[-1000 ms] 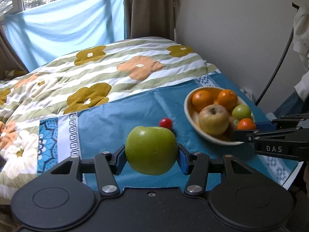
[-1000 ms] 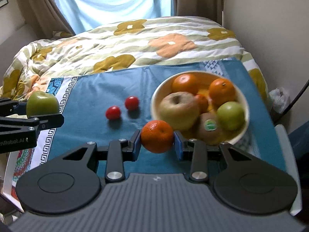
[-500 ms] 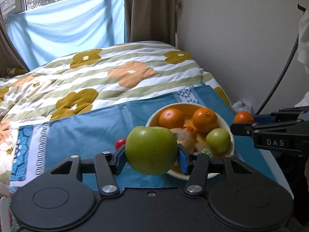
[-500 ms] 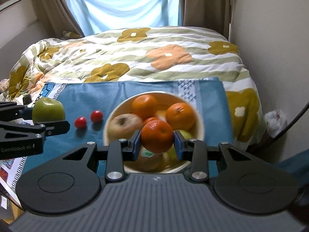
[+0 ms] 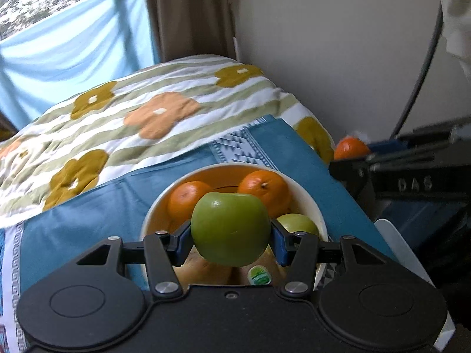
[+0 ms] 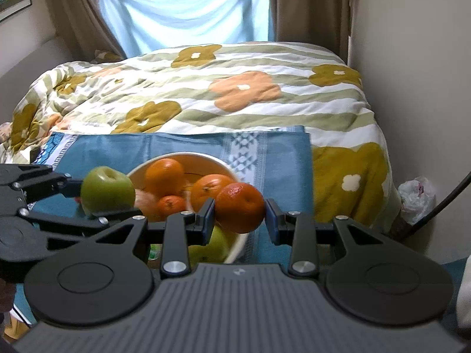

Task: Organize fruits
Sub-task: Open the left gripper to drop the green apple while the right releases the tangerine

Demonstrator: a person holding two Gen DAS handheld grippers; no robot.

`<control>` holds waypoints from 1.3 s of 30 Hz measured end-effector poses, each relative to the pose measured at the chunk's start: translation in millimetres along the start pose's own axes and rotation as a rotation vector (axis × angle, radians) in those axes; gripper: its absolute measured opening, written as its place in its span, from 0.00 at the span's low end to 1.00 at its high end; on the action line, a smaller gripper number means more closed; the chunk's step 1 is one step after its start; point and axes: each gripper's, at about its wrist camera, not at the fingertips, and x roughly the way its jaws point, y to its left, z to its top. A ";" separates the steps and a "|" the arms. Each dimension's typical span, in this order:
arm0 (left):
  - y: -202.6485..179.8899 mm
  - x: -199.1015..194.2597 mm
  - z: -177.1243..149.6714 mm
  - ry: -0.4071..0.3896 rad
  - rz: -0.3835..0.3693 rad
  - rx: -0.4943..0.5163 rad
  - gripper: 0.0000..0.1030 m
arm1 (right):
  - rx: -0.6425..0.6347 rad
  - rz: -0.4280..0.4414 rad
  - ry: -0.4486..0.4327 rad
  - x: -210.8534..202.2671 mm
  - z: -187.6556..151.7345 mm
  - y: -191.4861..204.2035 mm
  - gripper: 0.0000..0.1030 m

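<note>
Blue cloth [image 6: 276, 158] covers the near end of the bed, and everything for the job sits or hangs over it. Nearest in the left wrist view, the left tool [image 5: 230, 236] is clamped on a green apple [image 5: 230, 229], its blue pads pressed against both sides, the apple held above the near half of the bowl [image 5: 306, 197]. From the right wrist view the same apple [image 6: 107, 191] hangs at the bowl's left rim. The right tool [image 6: 240, 216] grips a mandarin [image 6: 240, 207]; the left pad touches the fruit, while a thin gap shows at the right pad. That mandarin hangs over the right side of the bowl [image 6: 206, 158].

Inside the bowl lie two oranges [image 5: 265, 188], a small mandarin [image 6: 170, 204], a second green apple [image 5: 298, 225] and, at the near edge, a brownish fruit with a green sticker [image 5: 259, 275]. The fruits touch one another.

Beyond the cloth spreads a striped quilt [image 6: 206, 94] with orange and mustard flowers. Farther back hang a pale blue sheet [image 6: 188, 11] over the window and brown curtains [image 6: 306, 6]. A white plastic bag [image 6: 416, 194] lies on the floor between the bed and the right wall.
</note>
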 end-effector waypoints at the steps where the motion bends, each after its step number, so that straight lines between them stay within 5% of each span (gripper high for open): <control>1: -2.4 5.0 1.5 0.005 -0.002 0.007 0.56 | 0.009 -0.003 0.000 1.6 0.5 -5.8 0.49; 10: -10.9 35.1 8.8 0.049 0.003 0.044 0.56 | 0.052 0.006 0.012 18.2 2.9 -28.6 0.49; 14: -10.9 26.0 12.8 0.011 0.007 0.045 0.79 | 0.058 0.011 0.010 21.4 5.9 -29.3 0.49; 39: 58.5 -18.4 -3.0 -0.035 0.138 -0.180 0.79 | -0.066 0.185 0.043 90.0 46.6 43.2 0.49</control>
